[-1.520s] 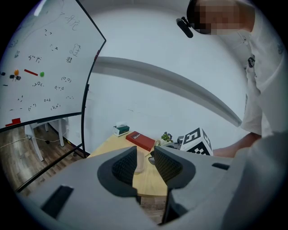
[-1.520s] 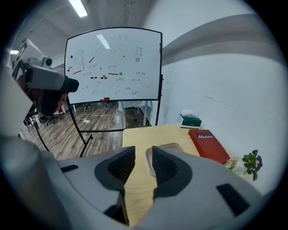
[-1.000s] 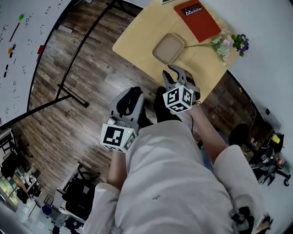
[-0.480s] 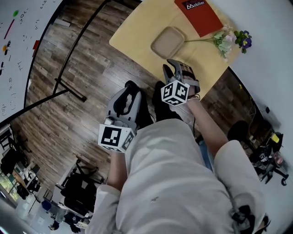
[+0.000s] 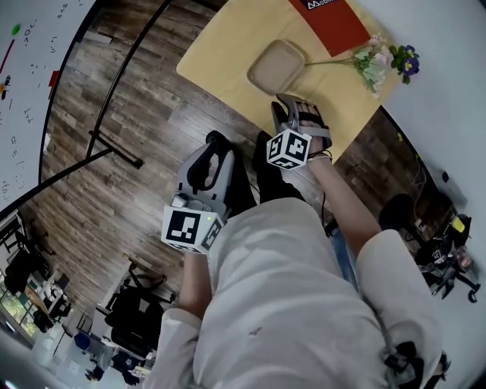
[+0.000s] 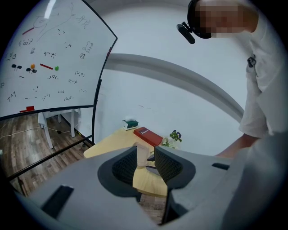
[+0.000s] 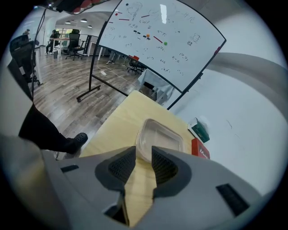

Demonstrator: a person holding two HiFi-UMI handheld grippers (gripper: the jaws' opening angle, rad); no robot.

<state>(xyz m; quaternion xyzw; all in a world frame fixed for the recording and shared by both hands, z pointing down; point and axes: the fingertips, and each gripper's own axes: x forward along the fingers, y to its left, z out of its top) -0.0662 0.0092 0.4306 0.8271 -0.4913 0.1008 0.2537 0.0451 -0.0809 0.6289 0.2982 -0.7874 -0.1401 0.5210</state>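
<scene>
- Hovering at the near edge of the yellow table (image 5: 228,53), the right gripper (image 7: 143,156) has its jaws a narrow gap apart, with nothing pinched between them.
- Dead ahead of those jaws sits the clear plastic container (image 7: 161,137), flat on the tabletop and empty. Its near rim is just beyond the fingertips, and I can't tell whether they touch it.
- Over to the left gripper (image 6: 145,157): it hangs back off the table, above the wood floor (image 5: 114,190). Its jaws are slightly parted too and grip nothing; only tabletop shows through the gap.
- Past the container, the red book (image 5: 334,17) lies flat at the table's far side, close to the wall.
- Right of the container lies the flower sprig (image 5: 376,64), its stem pointing toward the container.
- At the far corner, just beside the book, sits the green tissue box (image 6: 131,124).
- Left of the table, the whiteboard (image 7: 157,40) stands on its black frame, covered in marker scribbles.
</scene>
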